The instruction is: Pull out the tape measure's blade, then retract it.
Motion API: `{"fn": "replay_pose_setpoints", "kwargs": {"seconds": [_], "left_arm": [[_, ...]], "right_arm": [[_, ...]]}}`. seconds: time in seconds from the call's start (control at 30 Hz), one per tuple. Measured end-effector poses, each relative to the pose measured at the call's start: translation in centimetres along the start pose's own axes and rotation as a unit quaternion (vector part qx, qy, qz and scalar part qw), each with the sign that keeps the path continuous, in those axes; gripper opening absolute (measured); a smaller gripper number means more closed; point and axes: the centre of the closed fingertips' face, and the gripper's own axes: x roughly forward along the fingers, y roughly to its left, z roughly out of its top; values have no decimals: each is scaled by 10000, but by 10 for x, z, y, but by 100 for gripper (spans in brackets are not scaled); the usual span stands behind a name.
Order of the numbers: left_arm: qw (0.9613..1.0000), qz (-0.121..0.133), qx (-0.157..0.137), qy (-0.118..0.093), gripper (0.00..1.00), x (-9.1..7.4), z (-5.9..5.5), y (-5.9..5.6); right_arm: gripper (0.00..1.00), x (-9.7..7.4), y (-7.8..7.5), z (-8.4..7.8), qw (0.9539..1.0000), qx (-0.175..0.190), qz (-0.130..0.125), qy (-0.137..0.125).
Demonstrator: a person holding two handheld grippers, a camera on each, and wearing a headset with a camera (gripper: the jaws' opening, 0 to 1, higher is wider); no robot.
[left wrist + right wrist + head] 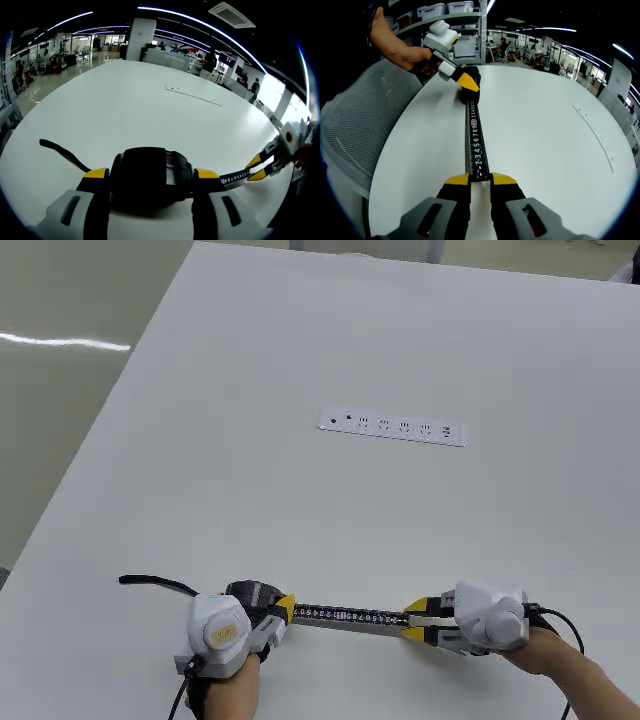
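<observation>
Near the table's (pixel 300 360) six o'clock edge, the left gripper (pixel 150 175) clamps the tape measure's (pixel 255 597) hard case. At its three o'clock, the right gripper (pixel 480 178) pinches the blade (pixel 476 140) tip, which looks thin, springy and likely to whip back.

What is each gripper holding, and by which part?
Left gripper clamps the tape measure case by its sides; right gripper pinches the blade at its free end.
</observation>
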Motion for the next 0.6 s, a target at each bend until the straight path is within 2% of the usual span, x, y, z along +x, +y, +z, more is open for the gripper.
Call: {"fn": "replay_pose_setpoints", "kwargs": {"seconds": [0.6], "left_arm": [[10000, -29, -32, 7, 63, 1, -1, 0]], "right_arm": [[13, 8, 1, 10, 10000, -28, 42, -32]]}}
